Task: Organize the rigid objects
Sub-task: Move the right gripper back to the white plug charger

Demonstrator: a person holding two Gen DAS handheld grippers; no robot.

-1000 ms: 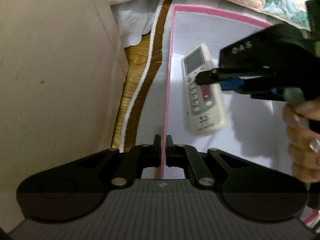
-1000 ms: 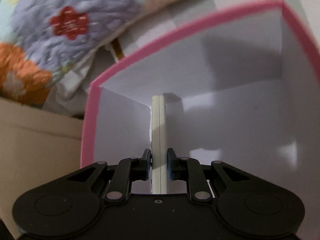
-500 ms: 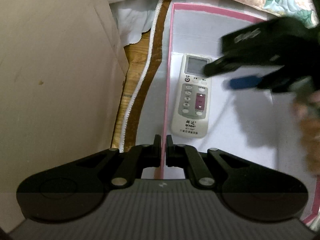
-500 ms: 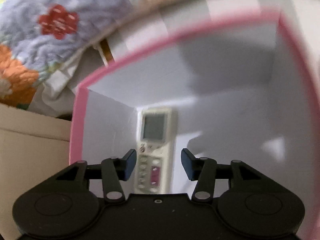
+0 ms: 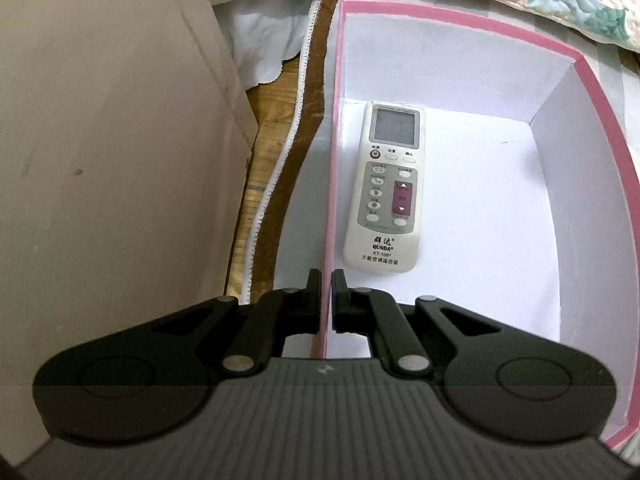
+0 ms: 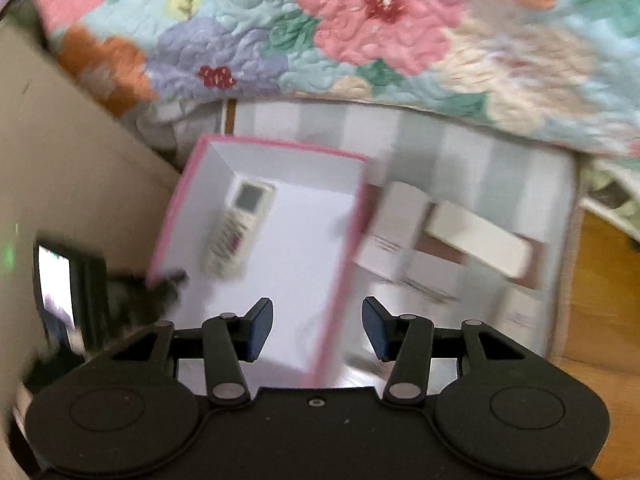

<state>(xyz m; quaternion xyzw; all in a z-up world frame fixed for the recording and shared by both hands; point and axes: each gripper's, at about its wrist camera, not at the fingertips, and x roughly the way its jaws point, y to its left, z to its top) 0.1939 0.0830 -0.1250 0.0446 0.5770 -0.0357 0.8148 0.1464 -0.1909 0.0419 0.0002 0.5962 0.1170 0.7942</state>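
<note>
A white air-conditioner remote [image 5: 386, 192] lies flat, face up, on the floor of a white box with a pink rim [image 5: 592, 92], close to its left wall. My left gripper [image 5: 327, 280] is shut on that left wall, with the pink edge pinched between the fingers. High above the box, my right gripper [image 6: 318, 324] is open with nothing between its blue pads. From up there the remote [image 6: 236, 224] and the box rim [image 6: 280, 145] look blurred, below and to the left.
Several white cartons [image 6: 476, 236] lie on a striped cloth right of the box. A floral quilt [image 6: 360, 32] covers the far side. A beige panel [image 5: 100, 160] stands left of the box, with wooden floor [image 6: 600, 280] at the right.
My right gripper opened and let go of the remote, which went from on edge to lying flat in the box. It then rose out of the box. The left gripper kept its grip.
</note>
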